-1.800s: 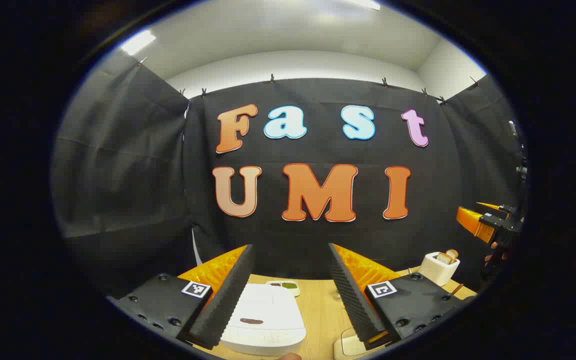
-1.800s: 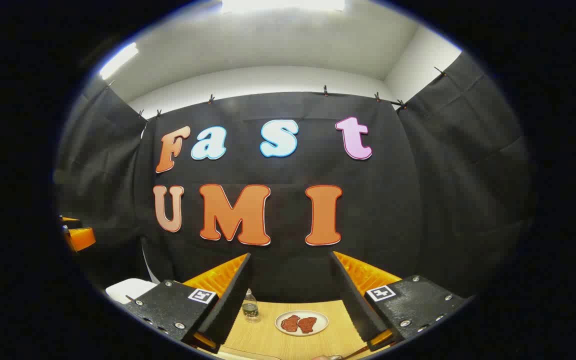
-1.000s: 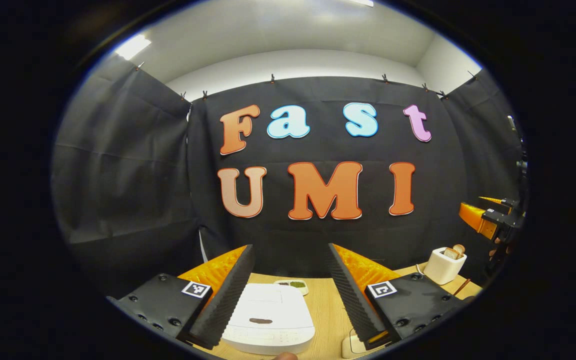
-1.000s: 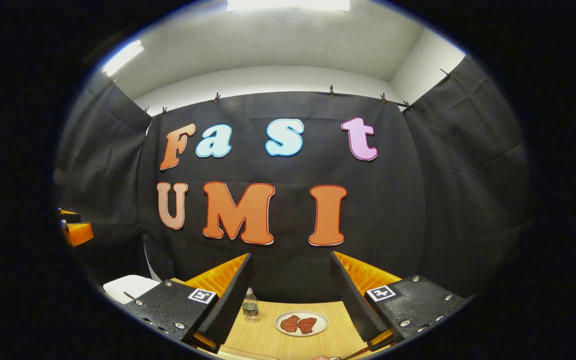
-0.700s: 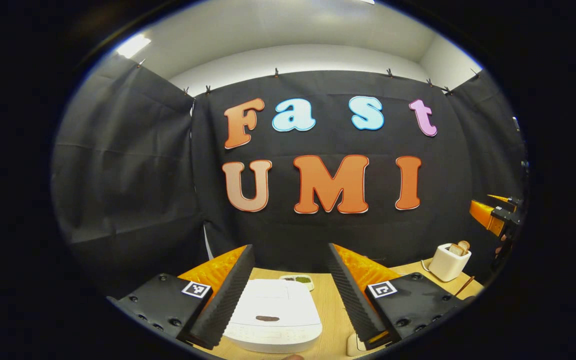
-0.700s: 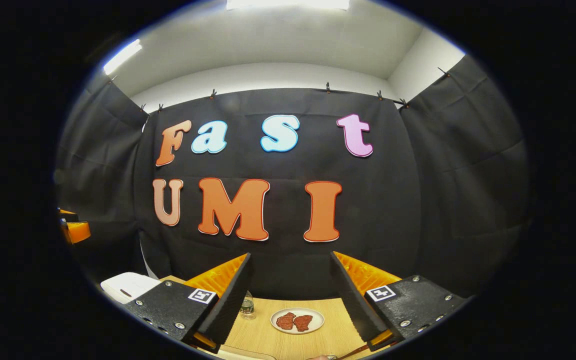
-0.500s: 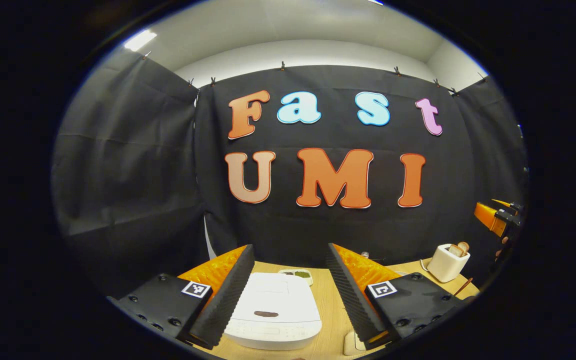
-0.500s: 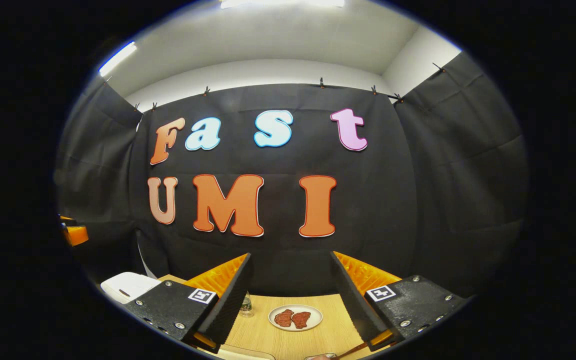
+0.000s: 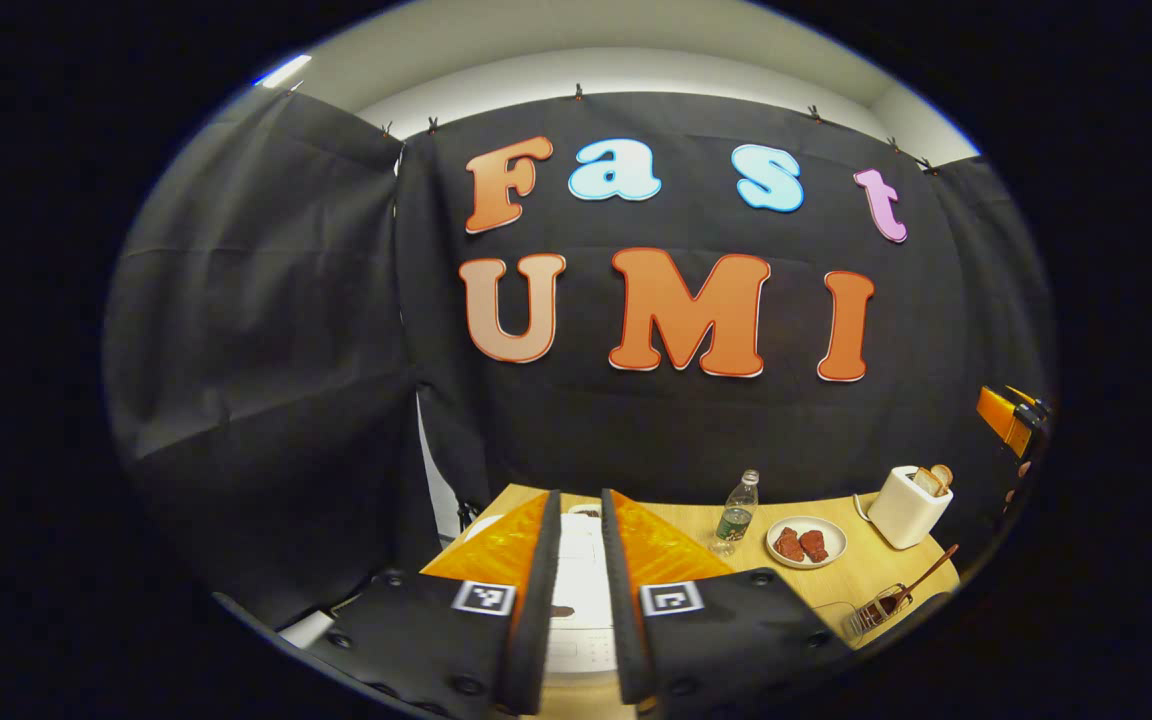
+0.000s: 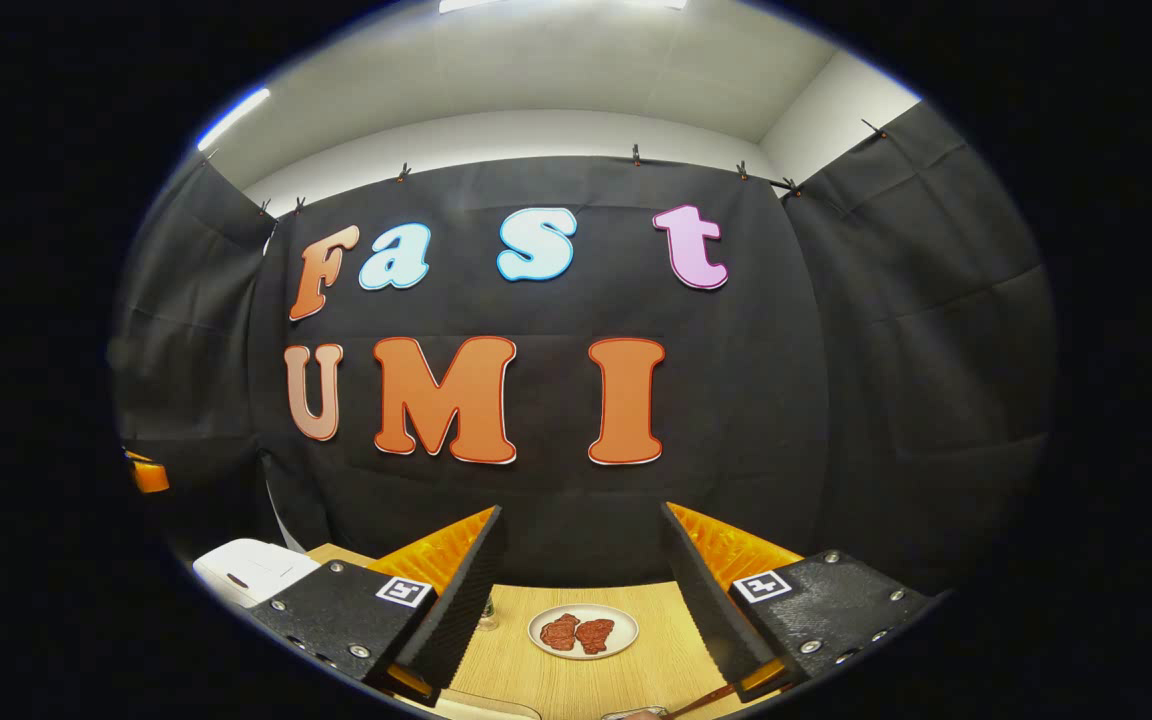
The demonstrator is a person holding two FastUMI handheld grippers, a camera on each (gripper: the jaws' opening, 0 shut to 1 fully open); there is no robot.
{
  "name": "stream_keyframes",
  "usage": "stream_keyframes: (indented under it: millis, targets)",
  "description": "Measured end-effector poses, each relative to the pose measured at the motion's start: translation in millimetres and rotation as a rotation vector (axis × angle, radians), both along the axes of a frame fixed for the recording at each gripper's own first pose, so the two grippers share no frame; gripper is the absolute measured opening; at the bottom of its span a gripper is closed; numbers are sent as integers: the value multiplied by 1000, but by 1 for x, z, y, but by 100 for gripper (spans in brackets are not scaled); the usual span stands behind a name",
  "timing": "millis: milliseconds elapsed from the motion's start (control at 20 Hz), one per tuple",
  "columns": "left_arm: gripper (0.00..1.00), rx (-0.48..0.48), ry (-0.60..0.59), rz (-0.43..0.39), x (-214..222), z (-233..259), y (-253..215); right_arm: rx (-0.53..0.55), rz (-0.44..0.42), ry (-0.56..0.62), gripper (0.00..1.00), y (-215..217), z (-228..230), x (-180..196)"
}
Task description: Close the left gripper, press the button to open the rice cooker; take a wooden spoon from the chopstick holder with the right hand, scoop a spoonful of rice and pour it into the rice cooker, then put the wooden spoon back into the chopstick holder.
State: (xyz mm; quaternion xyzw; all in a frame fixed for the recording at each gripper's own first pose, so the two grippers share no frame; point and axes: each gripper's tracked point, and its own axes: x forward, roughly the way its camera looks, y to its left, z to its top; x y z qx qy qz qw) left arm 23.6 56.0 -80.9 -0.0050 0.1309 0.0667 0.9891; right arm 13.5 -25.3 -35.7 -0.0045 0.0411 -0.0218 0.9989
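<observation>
Fingers of your left claw [image 9: 581, 610] stand nearly together, with just a thin slit between them and nothing gripped, so the first part of the task looks done. The white rice cooker [image 9: 581, 585] sits on the bench [image 9: 836, 575] straight ahead and below, showing through that slit, lid down. A small dark mark on its top, likely the button [image 9: 562, 610], lies just inside the left finger.

For a good press, keep the claw closed so both tips act as one blunt point. Bring that point squarely over the dark mark before you go down, since it sits a little off your centre line now. Push straight down, not at a slant, or the tips may slide across the smooth lid. Once the latch gives, lift clear so the lid can swing up.

Your right claw [image 10: 581, 600] hangs wide open and empty above the bench, facing a plate [image 10: 583, 631] of food. The wooden spoon [image 9: 921, 580] leans in a wire holder [image 9: 876, 610] at the bench's right edge, near the toaster [image 9: 908, 507].
</observation>
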Motion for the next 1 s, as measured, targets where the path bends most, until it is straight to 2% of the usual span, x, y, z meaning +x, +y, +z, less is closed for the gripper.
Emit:
stream_keyframes:
  millis: [50, 100, 150, 200, 350, 400, 450, 500, 550, 800, 850, 900, 1000]
  targets:
    - [20, -13, 45, 17, 1, -12, 4, 5, 3, 6, 94, 0, -3, 0]
    - [7, -40, 76, 7, 0, -19, 1, 11, 7, 10, 99, 1, -4, 0]
    - [5, -70, 100, 26, 4, -36, 4, 10, 7, 12, 94, 1, -6, 0]
    - [5, -105, 137, 37, 4, -40, 8, 4, 5, 13, 99, 0, -8, 1]
    - [2, -219, 287, 40, 8, -69, 12, -15, -3, 19, 99, -6, -12, 3]
    - [5, -268, 339, 45, 10, -80, 15, -18, -9, 22, 94, -9, -14, 2]
    - [5, -313, 390, 52, 12, -89, 18, -21, -15, 24, 94, -12, -16, 3]
    - [2, -342, 427, 60, 15, -99, 23, -24, -24, 29, 94, -16, -18, 2]
    - [5, -358, 459, 61, 19, -107, 26, -26, -33, 36, 94, -21, -21, 2]
    - [5, -466, 618, 40, 33, -141, 27, -38, -89, 96, 94, -46, -43, -6]
    - [5, -478, 649, 46, 35, -148, 30, -40, -99, 106, 99, -51, -46, -7]
    - [5, -487, 681, 44, 34, -156, 29, -43, -109, 115, 94, -56, -50, -8]
    - [5, -531, 736, 40, 36, -171, 24, -48, -127, 125, 94, -64, -54, -9]
